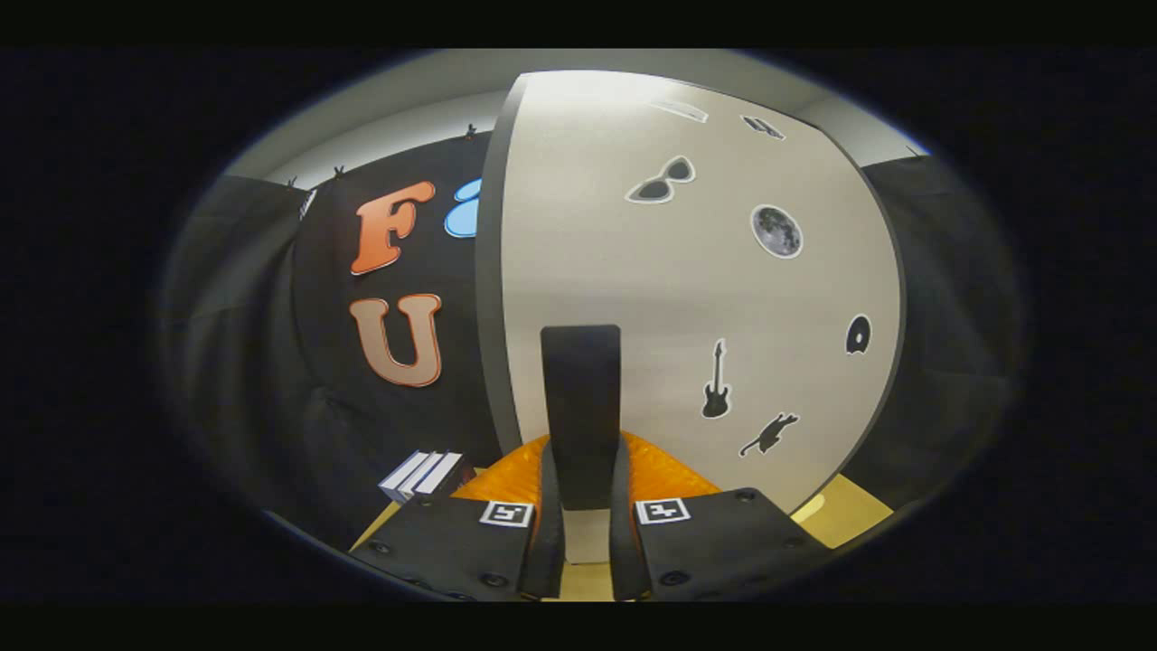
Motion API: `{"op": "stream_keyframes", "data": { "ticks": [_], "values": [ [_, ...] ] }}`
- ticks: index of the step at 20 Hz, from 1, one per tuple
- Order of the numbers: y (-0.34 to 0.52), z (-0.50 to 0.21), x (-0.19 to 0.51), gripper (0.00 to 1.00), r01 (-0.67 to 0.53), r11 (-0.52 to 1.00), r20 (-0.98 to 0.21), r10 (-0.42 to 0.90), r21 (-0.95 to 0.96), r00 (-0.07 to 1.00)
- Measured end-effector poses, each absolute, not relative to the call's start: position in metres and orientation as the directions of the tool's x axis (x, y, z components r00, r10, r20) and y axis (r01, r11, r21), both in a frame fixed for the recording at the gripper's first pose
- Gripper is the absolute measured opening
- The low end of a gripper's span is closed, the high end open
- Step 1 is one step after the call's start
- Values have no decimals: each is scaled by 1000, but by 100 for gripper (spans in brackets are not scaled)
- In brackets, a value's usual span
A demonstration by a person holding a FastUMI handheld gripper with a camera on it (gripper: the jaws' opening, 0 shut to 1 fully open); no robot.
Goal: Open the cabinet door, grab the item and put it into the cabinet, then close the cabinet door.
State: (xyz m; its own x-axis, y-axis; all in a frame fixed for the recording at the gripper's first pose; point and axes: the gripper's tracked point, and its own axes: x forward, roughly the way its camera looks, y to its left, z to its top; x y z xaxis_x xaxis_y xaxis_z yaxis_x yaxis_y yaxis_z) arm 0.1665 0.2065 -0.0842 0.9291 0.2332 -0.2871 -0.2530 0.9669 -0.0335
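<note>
The cabinet door point(687, 298) is a pale panel with several small stickers and fills the space straight ahead. Its dark left edge point(490, 289) runs from top to bottom. A black upright handle point(580, 389) stands on the door's lower middle. My gripper point(584, 445) is shut on this handle, with a finger point(545, 506) against its left side and the other pressed on its right. The handle's lower end sits between the fingers. I cannot tell whether the door is ajar.
A small stack of white flat things point(420, 475) lies low to the left of the fingers, by the black cloth wall. A yellow tabletop point(854, 511) shows below the door's right corner.
</note>
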Motion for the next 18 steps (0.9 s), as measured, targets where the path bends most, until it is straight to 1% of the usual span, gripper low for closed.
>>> {"op": "stream_keyframes", "data": {
  "ticks": [2,9,12,15,18],
  "values": [
    [202,-84,163,28,-248,968,-294,230,-26,928],
    [172,-68,125,22,-218,976,-279,203,-23,938],
    [160,-68,115,18,-192,981,-280,182,-8,943],
    [141,-64,106,15,-135,991,-276,125,-19,953],
    [126,-58,99,11,-104,995,-250,97,-13,963]
  ]
}}
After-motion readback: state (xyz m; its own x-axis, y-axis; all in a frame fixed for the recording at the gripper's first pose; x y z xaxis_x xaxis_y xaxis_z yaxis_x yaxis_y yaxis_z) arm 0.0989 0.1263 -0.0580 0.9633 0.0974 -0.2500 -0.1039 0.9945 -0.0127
